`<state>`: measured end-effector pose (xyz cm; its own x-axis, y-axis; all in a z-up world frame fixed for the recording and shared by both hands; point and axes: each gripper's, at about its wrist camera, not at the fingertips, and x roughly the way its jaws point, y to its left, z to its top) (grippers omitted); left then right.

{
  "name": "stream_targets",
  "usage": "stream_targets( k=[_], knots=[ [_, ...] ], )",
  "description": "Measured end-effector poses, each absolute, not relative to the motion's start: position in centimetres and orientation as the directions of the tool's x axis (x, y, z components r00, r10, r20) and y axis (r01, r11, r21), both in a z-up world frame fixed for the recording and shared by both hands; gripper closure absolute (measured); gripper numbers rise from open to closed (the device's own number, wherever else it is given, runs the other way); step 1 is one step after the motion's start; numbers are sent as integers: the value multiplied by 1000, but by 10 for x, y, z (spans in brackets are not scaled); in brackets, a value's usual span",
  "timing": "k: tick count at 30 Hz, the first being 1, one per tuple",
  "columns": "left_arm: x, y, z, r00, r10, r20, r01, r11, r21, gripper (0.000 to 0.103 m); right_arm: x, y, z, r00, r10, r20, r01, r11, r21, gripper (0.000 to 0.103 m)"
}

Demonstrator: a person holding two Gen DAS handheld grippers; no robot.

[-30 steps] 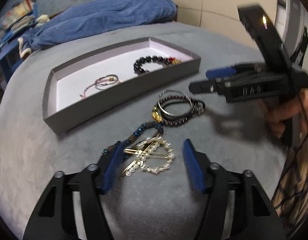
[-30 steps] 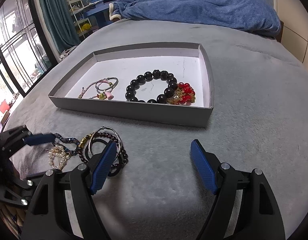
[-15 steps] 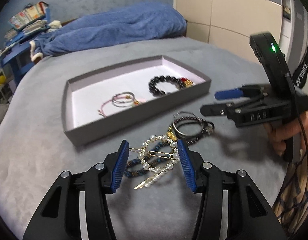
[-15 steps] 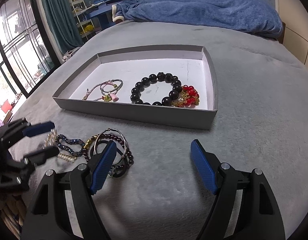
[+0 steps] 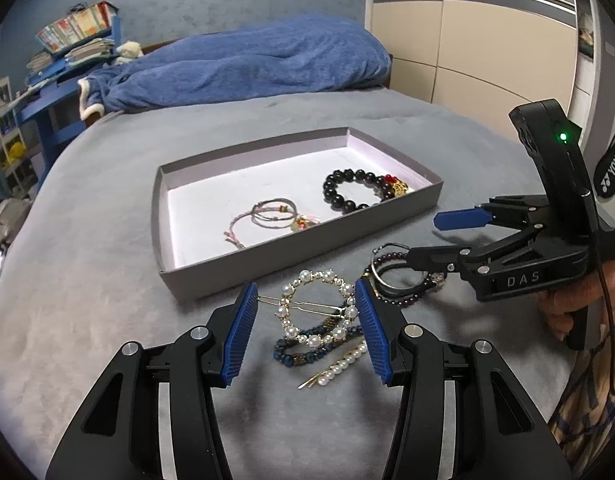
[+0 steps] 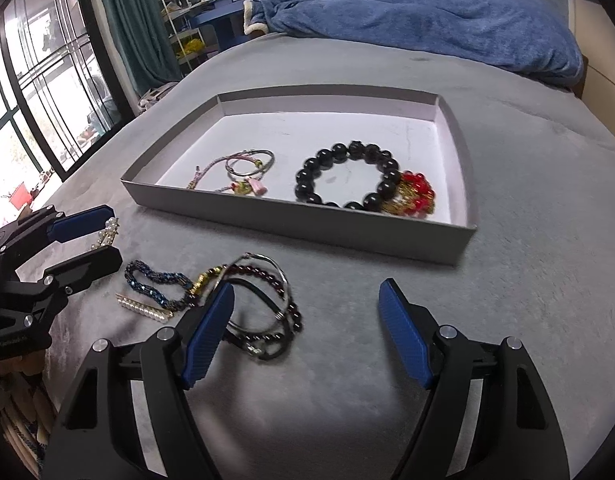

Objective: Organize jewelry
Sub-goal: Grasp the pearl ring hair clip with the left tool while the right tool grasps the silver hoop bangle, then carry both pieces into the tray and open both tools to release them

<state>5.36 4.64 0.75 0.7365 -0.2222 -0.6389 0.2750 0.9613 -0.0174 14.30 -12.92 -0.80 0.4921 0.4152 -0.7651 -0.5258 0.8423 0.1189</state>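
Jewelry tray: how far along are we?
Done: a black bead bracelet and a pink cord bracelet lie in the tray. In hand: the left claw grips the pearl ring hair clip. Left on the bedspread: blue beaded bracelet, pearl bar clip, bangle pile. Right claw is open.

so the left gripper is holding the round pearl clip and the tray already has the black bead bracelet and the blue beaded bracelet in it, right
Not quite: the blue beaded bracelet lies on the bed outside the tray, as the left wrist view shows. Besides the black bead bracelet, the tray holds a thin pink cord bracelet. The left gripper does hold the round pearl clip.
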Motion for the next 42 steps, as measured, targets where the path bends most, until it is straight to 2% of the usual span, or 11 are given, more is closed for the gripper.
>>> stream_targets(
  k=[4,6,8,9,11,13,14,31,42],
  knots=[
    [53,48,9,740,-222,-635,273,962,-19,51,145,-117,-9,502,397,-768,-540,838,81,30],
    [53,48,9,740,-220,-636,272,962,-17,51,147,-113,-13,508,370,-778,-532,845,54,44],
    [53,49,9,741,-220,-635,271,963,-17,51,149,-114,-16,508,359,-783,-521,852,52,63],
    [53,50,9,742,-219,-634,269,963,-18,51,151,-114,-17,501,364,-785,-524,850,59,67],
    [53,51,10,743,-220,-632,265,964,-23,51,150,-114,-17,496,375,-783,-534,843,66,86],
    [54,52,11,745,-221,-630,261,965,-30,51,149,-116,-14,499,386,-776,-538,840,72,97],
    [54,53,11,745,-221,-629,259,965,-32,51,149,-118,-12,504,391,-770,-534,842,78,99],
    [69,56,22,760,-209,-615,225,973,-52,51,147,-132,29,569,485,-664,-517,839,171,99],
    [94,54,31,773,-167,-612,225,974,19,51,171,-137,43,604,480,-637,-481,856,189,99]
  ],
)
